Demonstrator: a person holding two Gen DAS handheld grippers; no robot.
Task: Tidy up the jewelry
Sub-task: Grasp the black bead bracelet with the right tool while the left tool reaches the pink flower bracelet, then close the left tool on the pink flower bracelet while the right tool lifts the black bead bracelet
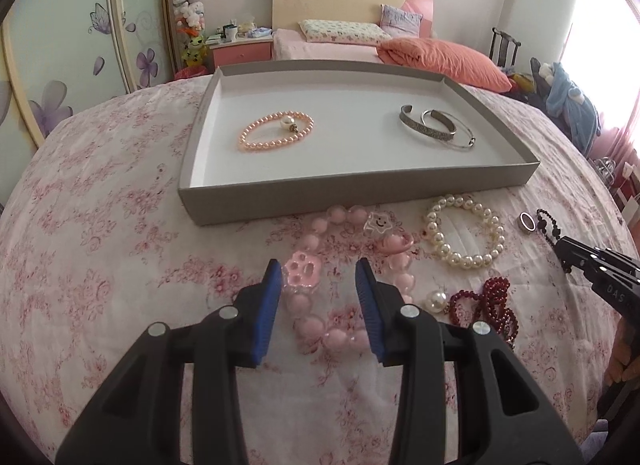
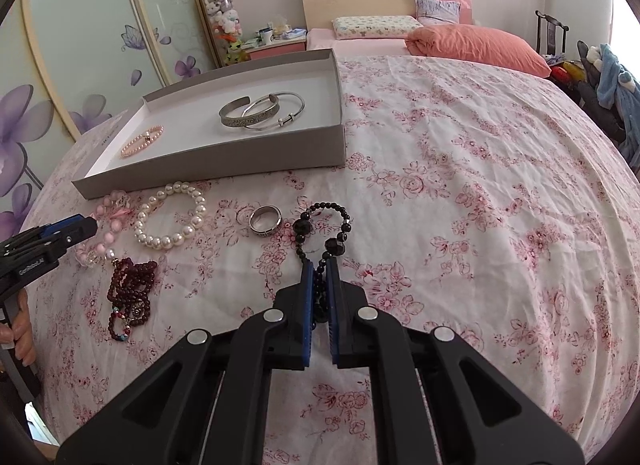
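A chunky pink bead bracelet (image 1: 316, 325) with a paw charm lies on the flowered bedspread. My left gripper (image 1: 320, 265) stands open low over it, one blue pad on each side, neither pressing. My right gripper (image 2: 320, 263) is shut on a black bead bracelet (image 2: 324, 221), whose loop still lies on the cloth ahead of the fingers. A silver ring (image 2: 265, 219) lies just left of it. A white pearl bracelet (image 1: 464, 231) and a dark red bead bracelet (image 1: 492, 305) lie between the two grippers. The grey tray (image 1: 360, 189) holds a pink pearl bracelet (image 1: 276, 131) and silver bangles (image 1: 436, 127).
The tray sits on the bed beyond the loose jewelry, with bare white floor between its two groups. Pillows and an orange quilt (image 2: 476, 45) lie at the headboard end. A wardrobe with flower decals (image 2: 60, 77) stands on the left. A hand (image 2: 20, 329) holds the left gripper.
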